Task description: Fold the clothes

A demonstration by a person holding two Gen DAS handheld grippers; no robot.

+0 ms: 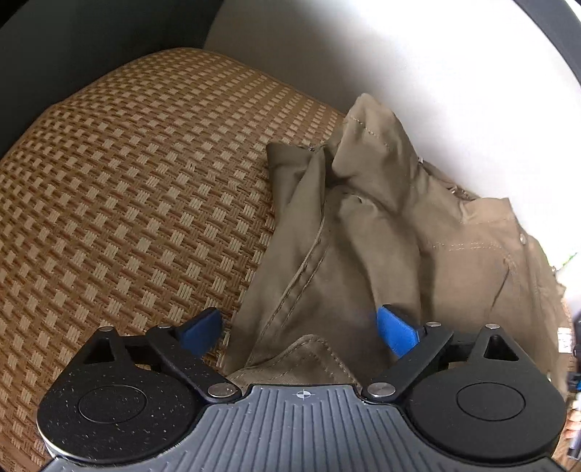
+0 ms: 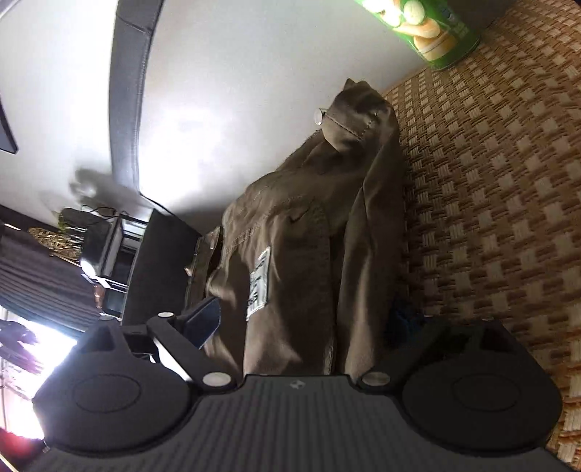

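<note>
The left gripper [image 1: 299, 328] has its blue jaws spread wide, and the khaki cotton garment with stitched seams [image 1: 381, 232] bunches up between them without being pinched. The right gripper [image 2: 301, 323] also has cloth filling the gap between its jaws; one jaw shows, the other is dark and hidden, so I cannot tell if it is pinching. The garment lies crumpled, not flat, on the brown woven mat [image 1: 127, 203], and its long way runs straight ahead from both grippers. Both are right at it. A white label [image 2: 258, 283] shows, and a green snack can [image 2: 432, 32] stands far off.
</note>
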